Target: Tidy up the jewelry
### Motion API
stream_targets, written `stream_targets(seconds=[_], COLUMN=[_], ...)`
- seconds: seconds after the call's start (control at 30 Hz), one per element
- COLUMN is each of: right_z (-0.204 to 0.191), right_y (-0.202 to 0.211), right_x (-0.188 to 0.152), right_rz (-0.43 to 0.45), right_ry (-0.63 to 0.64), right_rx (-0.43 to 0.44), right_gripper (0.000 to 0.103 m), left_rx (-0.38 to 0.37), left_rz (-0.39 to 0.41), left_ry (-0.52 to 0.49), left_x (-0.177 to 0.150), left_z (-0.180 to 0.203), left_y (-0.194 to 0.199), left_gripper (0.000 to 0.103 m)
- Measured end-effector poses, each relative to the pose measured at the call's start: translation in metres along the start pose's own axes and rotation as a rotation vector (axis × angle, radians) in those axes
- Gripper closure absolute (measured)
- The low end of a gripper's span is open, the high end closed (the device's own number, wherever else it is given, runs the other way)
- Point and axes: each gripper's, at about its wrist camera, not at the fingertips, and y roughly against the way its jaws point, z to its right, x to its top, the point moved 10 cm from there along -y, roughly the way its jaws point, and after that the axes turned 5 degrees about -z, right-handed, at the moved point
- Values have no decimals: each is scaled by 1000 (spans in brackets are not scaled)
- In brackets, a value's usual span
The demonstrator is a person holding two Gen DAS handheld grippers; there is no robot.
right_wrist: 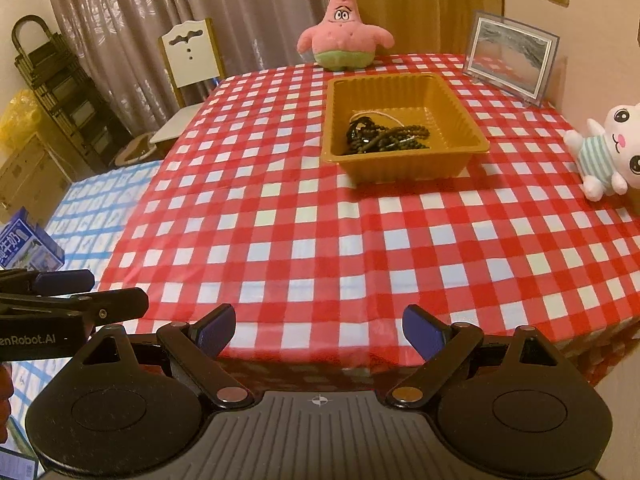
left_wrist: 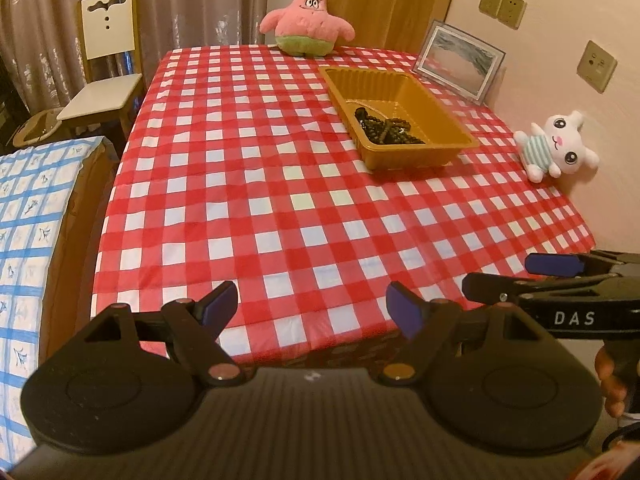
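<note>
A brown plastic tray stands on the red checked tablecloth at the far right of the table; it also shows in the right wrist view. A heap of dark bead strings lies inside it, with a pale cord among them in the right wrist view. My left gripper is open and empty at the table's near edge, far from the tray. My right gripper is open and empty at the near edge too. Each gripper shows side-on in the other's view: the right one, the left one.
A pink star plush sits at the table's far edge. A framed picture leans on the right wall. A white bunny plush lies at the right edge. A chair and a blue checked bed stand to the left.
</note>
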Motion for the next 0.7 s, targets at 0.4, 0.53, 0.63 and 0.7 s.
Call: stream_targets(seconds=[0.4, 0.53, 0.63, 0.7], right_z=[-8, -8, -9, -10], right_y=[7, 7, 8, 9], right_x=[-4, -4, -3, -3], right_rz=[18, 18, 19, 21], right_ry=[2, 2, 3, 5], right_rx=[-8, -7, -6, -5], right_gripper=[13, 13, 13, 13], left_rx=[1, 1, 3, 4], left_rz=[14, 13, 13, 13], left_ry=[-7, -8, -8, -5], left_x=[-2, -3, -3, -2], left_z=[-4, -5, -6, -7], left_y=[8, 8, 9, 9], left_gripper=[23, 23, 23, 23])
